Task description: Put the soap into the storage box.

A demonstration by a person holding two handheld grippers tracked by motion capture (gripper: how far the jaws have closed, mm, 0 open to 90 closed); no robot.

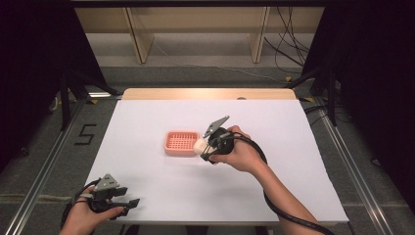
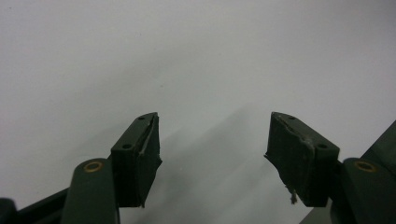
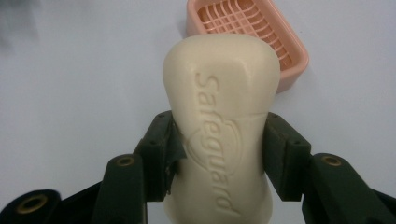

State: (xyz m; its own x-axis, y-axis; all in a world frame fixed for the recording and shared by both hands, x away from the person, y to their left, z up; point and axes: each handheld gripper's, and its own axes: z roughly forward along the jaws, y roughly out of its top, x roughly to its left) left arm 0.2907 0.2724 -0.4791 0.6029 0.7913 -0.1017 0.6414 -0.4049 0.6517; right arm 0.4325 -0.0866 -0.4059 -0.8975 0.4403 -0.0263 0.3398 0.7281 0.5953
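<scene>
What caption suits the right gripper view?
Right gripper clamps a cream soap bar above the white table, an empty pink soap dish just beyond.

The soap bar (image 3: 222, 126) is cream-white, oblong with rounded ends, embossed "Safeguard" along its length. It is clamped at mid-length between the jaws of the right gripper (image 1: 204, 148), clear of the table (image 1: 147, 191). The soap dish (image 1: 181, 142) is salmon-pink, rectangular, with a grid insert, lying flat near table centre, at 9 o'clock from the bar.

Laboratory recording station.
A white-covered table (image 1: 161, 186) stands inside a metal frame (image 1: 41, 171) with black curtains (image 1: 29, 58), loose cables (image 1: 288, 49) and a floor marking "5" (image 1: 84, 133).
</scene>
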